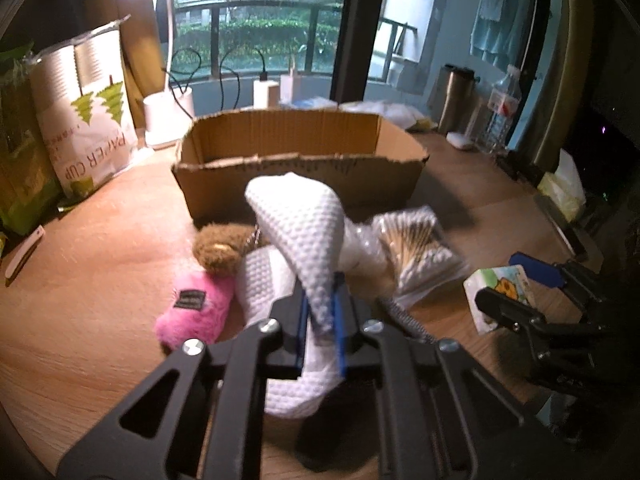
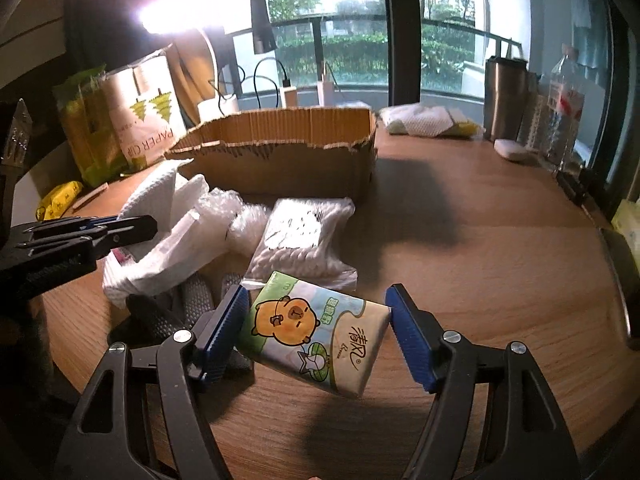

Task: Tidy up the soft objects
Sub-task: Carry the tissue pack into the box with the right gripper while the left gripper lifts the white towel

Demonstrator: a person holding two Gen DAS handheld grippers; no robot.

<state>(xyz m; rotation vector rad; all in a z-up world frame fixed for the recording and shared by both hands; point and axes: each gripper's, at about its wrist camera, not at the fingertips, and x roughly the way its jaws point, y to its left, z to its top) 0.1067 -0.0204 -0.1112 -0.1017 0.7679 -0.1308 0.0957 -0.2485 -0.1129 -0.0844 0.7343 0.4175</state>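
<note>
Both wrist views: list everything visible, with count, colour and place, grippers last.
Torn cardboard box: one, brown, table centre, open.
White waffle-textured cloth: one, clamped in left gripper.
Pink plush toy: one, left of cloth.
Brown plush toy: one, behind the pink toy.
Bag of cotton swabs: one, white, before box.
Bubble wrap: one, clear, beside swabs.
Cartoon tissue pack: one, green-white, between right gripper's pads.
Paper-cup sleeve: one, white, far left.
Steel tumbler: one, back right.
Water bottle: one, clear, back right.
Left gripper: shut on cloth.
Right gripper: closed around pack.

Both grippers, left gripper (image 1: pixel 322 312) and right gripper (image 2: pixel 316 328), have black slotted frames, silver screws and blue ribbed fingers (image 2: pixel 412 340).
</note>
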